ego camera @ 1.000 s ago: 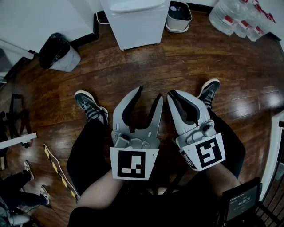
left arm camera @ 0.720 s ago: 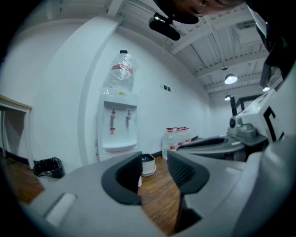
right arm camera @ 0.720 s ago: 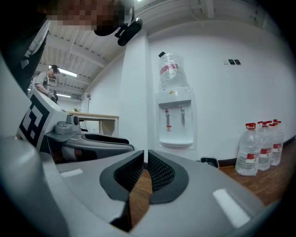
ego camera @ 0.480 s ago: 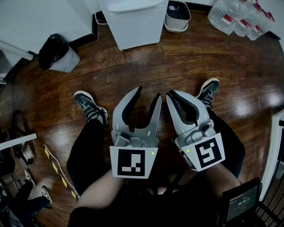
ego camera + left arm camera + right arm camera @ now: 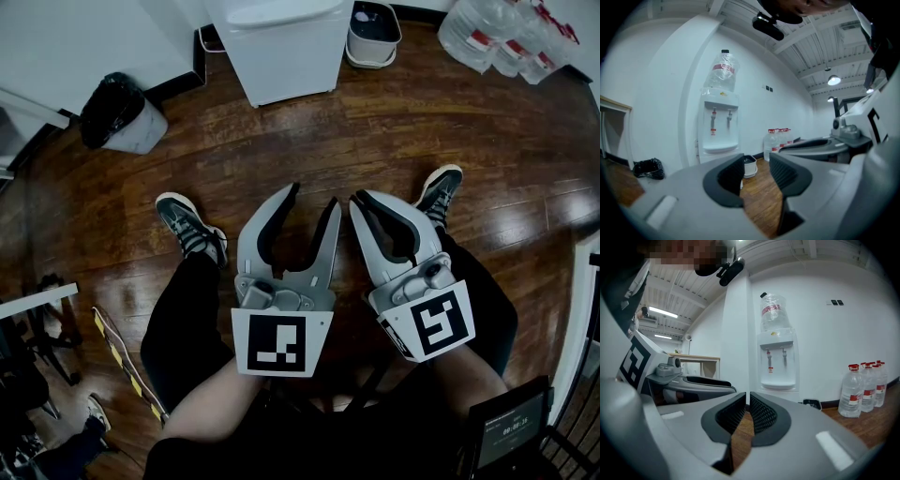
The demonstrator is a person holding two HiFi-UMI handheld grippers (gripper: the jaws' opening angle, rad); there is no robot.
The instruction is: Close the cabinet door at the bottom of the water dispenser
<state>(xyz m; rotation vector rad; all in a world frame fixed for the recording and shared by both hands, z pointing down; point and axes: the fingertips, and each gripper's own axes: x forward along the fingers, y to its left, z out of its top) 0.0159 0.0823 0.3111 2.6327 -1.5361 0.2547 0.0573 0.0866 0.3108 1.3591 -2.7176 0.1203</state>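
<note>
Left gripper (image 5: 315, 197): jaws apart; nothing between them
Water dispenser (image 5: 286, 47): straight ahead across the wood floor (image 5: 422, 122); well apart from both grippers; likely nearer the left one (its bottom cabinet door is hidden behind the jaws)
Right gripper (image 5: 364, 199): jaws nearly together; empty

Left gripper (image 5: 316, 195) agape; right gripper (image 5: 363, 197) closed.

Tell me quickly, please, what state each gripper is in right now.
Left gripper: open, nothing between its jaws.
Right gripper: closed, holding nothing.
</note>
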